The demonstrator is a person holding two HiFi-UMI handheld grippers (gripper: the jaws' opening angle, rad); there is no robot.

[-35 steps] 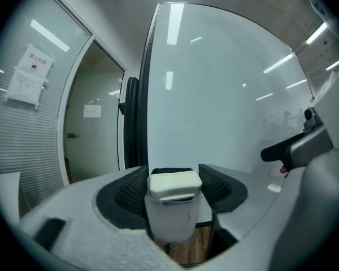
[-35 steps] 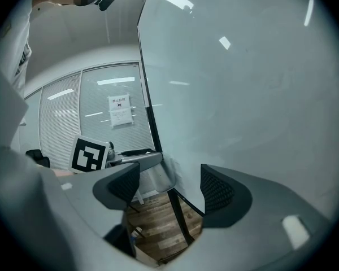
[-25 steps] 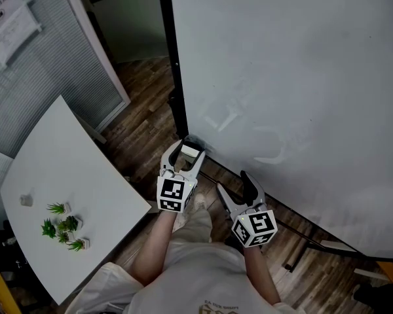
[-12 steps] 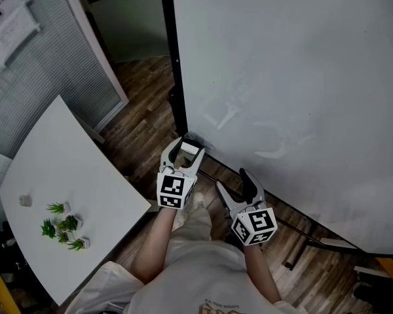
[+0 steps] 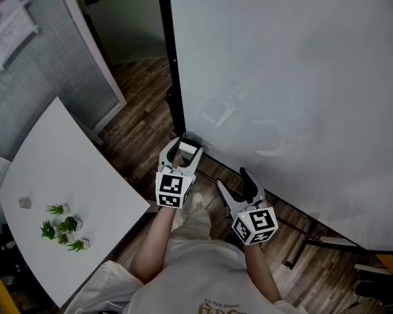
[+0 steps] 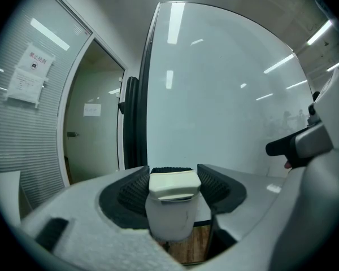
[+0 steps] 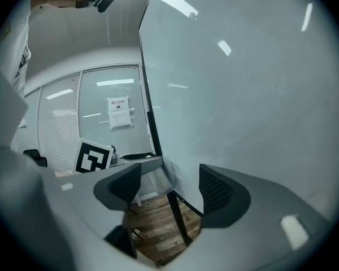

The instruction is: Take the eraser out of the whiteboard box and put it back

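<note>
My left gripper (image 5: pixel 184 150) is shut on the white eraser (image 5: pixel 188 149), held by the lower left corner of the whiteboard (image 5: pixel 281 77). In the left gripper view the eraser (image 6: pixel 170 199) stands upright between the two ribbed pads (image 6: pixel 137 191), which press on its sides. My right gripper (image 5: pixel 234 182) hangs to the right of it, just in front of the board's lower edge, open with nothing between its jaws. The right gripper view shows the right gripper (image 7: pixel 169 188) open over the wooden floor, with the left gripper's marker cube (image 7: pixel 94 157) to its left. I cannot make out the box clearly.
A white table (image 5: pixel 59 169) with small potted plants (image 5: pixel 65 229) stands at the left. The board's black frame post (image 5: pixel 171 64) runs up from the left gripper. The board's stand legs (image 5: pixel 301 241) cross the wooden floor at the right. A blind-covered glass wall (image 5: pixel 33 64) is at far left.
</note>
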